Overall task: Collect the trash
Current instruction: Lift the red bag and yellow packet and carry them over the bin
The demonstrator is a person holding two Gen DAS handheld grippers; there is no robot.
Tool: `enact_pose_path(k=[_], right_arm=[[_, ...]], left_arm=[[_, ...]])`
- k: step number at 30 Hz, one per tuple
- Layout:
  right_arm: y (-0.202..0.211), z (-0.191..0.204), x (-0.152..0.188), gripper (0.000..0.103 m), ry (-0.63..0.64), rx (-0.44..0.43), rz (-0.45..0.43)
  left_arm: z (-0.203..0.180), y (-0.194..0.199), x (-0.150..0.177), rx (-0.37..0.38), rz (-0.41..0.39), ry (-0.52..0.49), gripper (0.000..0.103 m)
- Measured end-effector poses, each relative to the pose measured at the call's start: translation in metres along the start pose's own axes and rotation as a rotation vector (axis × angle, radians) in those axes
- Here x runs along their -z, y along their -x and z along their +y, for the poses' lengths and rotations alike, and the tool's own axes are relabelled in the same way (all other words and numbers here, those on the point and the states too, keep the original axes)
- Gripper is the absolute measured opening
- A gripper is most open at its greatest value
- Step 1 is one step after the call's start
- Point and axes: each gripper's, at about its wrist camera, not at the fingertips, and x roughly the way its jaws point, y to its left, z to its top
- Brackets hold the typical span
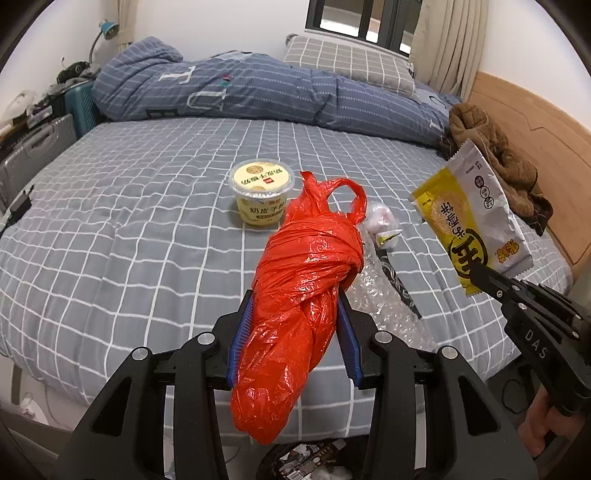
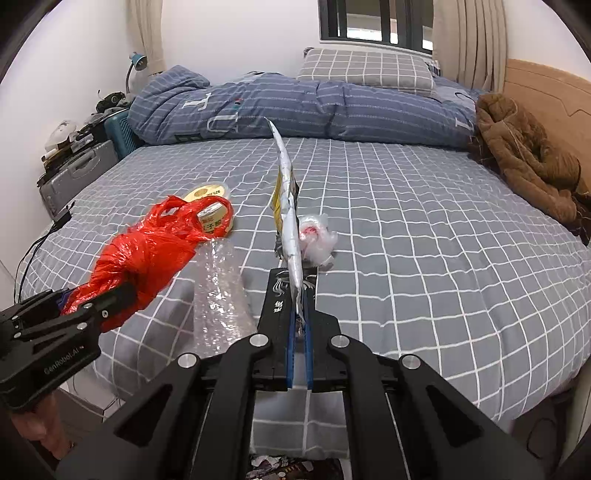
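We record a bed (image 2: 424, 221) under a grey checked sheet, with a rolled blue quilt (image 2: 295, 107), checked pillow (image 2: 365, 70) and wooden headboard (image 2: 546, 99). Behind it we list white walls, a dark-framed window (image 2: 373, 22) and beige curtains (image 2: 469, 40). At the left we note a blue desk lamp (image 2: 138, 61) and a grey suitcase (image 2: 77, 170).

Bed: grey checked sheet (image 2: 424, 229)
Duvet: blue striped, bunched at far edge (image 2: 295, 107)
Pillow: grey checked, behind duvet (image 2: 365, 70)
Brown garment: against wooden headboard (image 2: 528, 155)
Suitcase: beside bed (image 1: 33, 147)
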Motion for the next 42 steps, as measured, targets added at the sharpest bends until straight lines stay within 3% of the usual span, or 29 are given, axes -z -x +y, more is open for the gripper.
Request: enact_pose_path(k=[42], right_arm=[[0.068, 0.026, 0.062, 0.003, 0.026, -0.025, 0.022]], left_arm=[[0.001, 0.061, 0.079, 0.027, 0.043, -0.006, 0.041]])
